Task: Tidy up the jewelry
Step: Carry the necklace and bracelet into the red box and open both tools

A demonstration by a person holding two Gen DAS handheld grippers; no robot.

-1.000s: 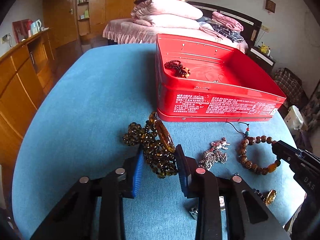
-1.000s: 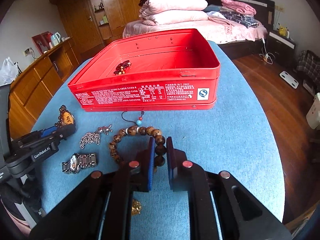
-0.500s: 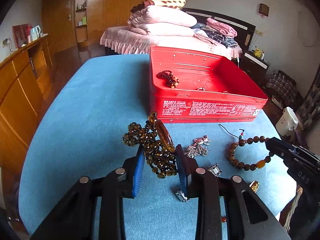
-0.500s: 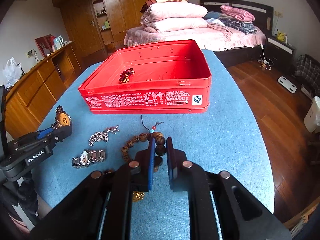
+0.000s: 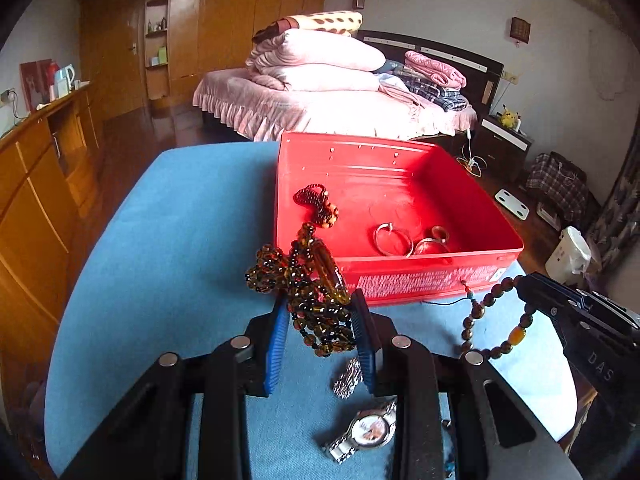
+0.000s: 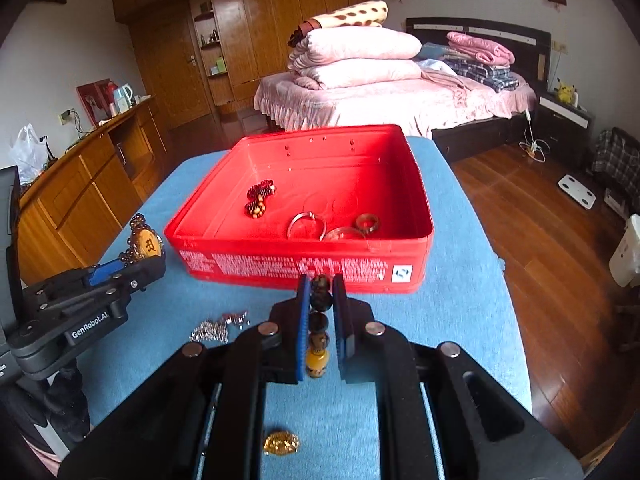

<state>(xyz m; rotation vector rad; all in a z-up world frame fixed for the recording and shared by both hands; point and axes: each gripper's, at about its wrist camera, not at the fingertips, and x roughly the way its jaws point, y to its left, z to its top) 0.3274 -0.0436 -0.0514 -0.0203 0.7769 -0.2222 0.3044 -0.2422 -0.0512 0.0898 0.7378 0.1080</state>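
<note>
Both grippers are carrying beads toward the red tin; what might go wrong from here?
1. The amber bead necklace in the left gripper hangs in loose loops that may snag the red metal tin wall.
2. The right gripper pinches the brown wooden bead bracelet by few beads; it may slip.

Red tin [image 5: 436, 276] w/ white print, blue tablecloth [image 5: 168, 240], amber-brown bead strand [image 5: 316, 292], brown wooden bracelet [image 5: 496, 320] w/ one orange bead, gold pendant [image 6: 281, 444], silver watch [image 5: 364, 432], blue finger pads [image 6: 303, 328].
</note>
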